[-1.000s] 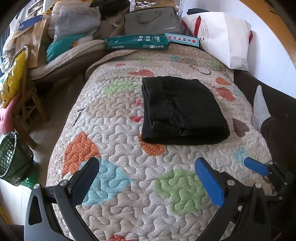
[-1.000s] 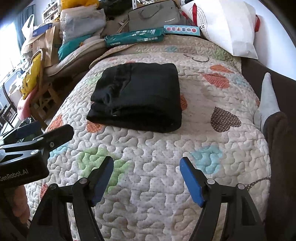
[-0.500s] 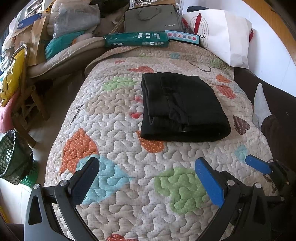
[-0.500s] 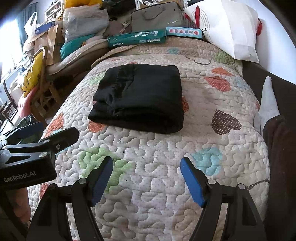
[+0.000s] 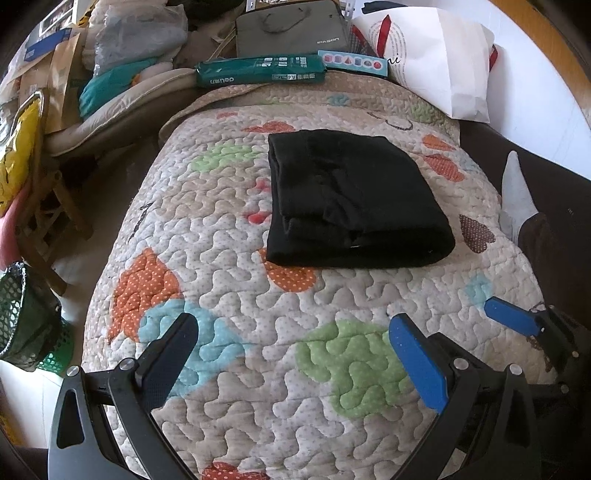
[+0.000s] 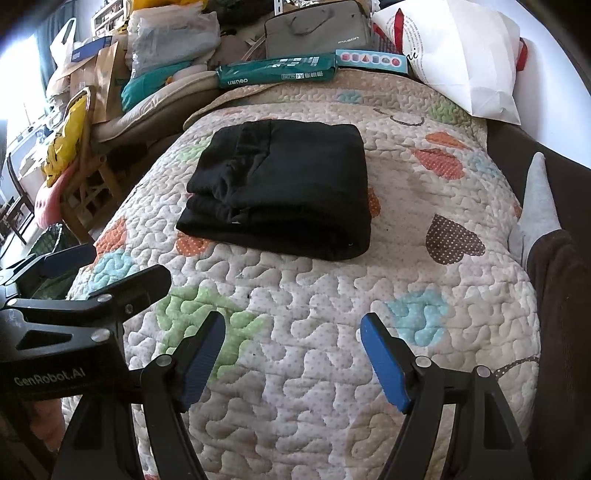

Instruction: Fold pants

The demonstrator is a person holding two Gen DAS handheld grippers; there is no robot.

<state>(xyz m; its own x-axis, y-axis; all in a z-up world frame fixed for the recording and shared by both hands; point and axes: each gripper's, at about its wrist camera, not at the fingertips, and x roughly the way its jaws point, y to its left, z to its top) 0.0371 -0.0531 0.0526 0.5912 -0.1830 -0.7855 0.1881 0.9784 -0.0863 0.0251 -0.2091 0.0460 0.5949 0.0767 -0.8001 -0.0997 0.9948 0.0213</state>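
Note:
Black pants (image 5: 351, 199) lie folded into a thick rectangle on a quilted bedspread (image 5: 258, 295) with coloured hearts. They also show in the right wrist view (image 6: 284, 192). My left gripper (image 5: 291, 332) is open and empty, held above the quilt well short of the pants. My right gripper (image 6: 293, 328) is open and empty, also short of the pants. The left gripper (image 6: 107, 273) shows at the left of the right wrist view, and a blue fingertip (image 5: 509, 317) of the right one shows in the left wrist view.
A white pillow (image 5: 436, 55), a green box (image 5: 262, 72) and a grey bag (image 5: 291, 31) sit at the bed's far end. Clutter and a wooden chair (image 5: 48, 206) stand left. A person's socked foot (image 5: 515, 192) rests at the right edge.
Both grippers have drawn back slightly and tilted, so the pants sit a little farther up in both views. The pants have not moved.

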